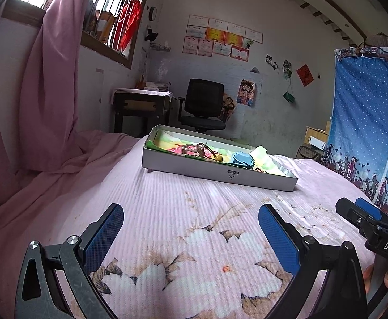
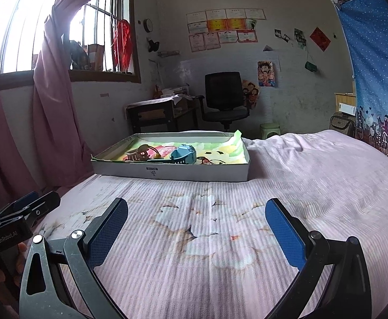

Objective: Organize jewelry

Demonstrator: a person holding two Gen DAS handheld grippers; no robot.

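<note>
The left gripper has its two blue fingers spread wide apart. Nothing is between them and they touch nothing. They hang above the pink bedspread with big white flowers on it.

The right gripper is spread wide too, and it holds nothing. It is also above the bedspread, on the near side of the white box.

The white box lies flat on the bedspread, farther away than both grippers and well apart from them. It has low walls and a colourful paper lining. Inside the box are the jewelry things: a brown hair claw toward the left end, a blue watch in the middle just beside the claw, and a thin reddish tangle just right of the watch. What the tangle is cannot be told.

Behind the box, far back, stands a black chair by the wall.
</note>
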